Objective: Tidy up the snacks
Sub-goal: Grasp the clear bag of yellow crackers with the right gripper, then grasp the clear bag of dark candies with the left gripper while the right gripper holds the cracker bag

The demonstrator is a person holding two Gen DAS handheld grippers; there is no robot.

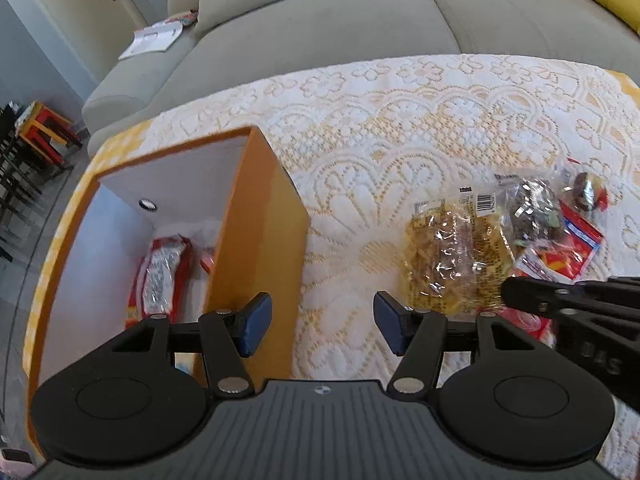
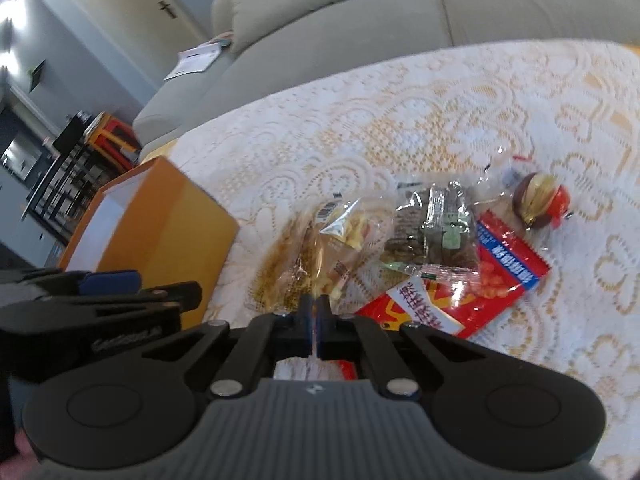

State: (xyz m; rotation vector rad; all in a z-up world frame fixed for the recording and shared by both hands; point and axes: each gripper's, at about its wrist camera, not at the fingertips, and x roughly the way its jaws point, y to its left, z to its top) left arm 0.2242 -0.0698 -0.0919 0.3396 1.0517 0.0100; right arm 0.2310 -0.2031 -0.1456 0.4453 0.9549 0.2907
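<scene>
An orange box [image 1: 260,240] with a white inside stands at the left of the table and holds a red snack packet [image 1: 160,276]. My left gripper [image 1: 322,324] hangs open over the box's right wall, with nothing between its blue pads. To the right lies a heap of snacks: a clear bag of yellow snacks [image 2: 340,236], a clear bag of dark snacks [image 2: 436,228], a red packet [image 2: 472,284] and a round brown and red sweet [image 2: 540,204]. My right gripper [image 2: 316,320] is shut on the near edge of the yellow snack bag.
A white lace cloth [image 1: 400,120] covers the yellow table. Behind it runs a grey sofa [image 1: 320,32] with cushions and papers [image 1: 154,38] on its arm. Red and yellow stools [image 1: 44,128] stand on the floor at the far left.
</scene>
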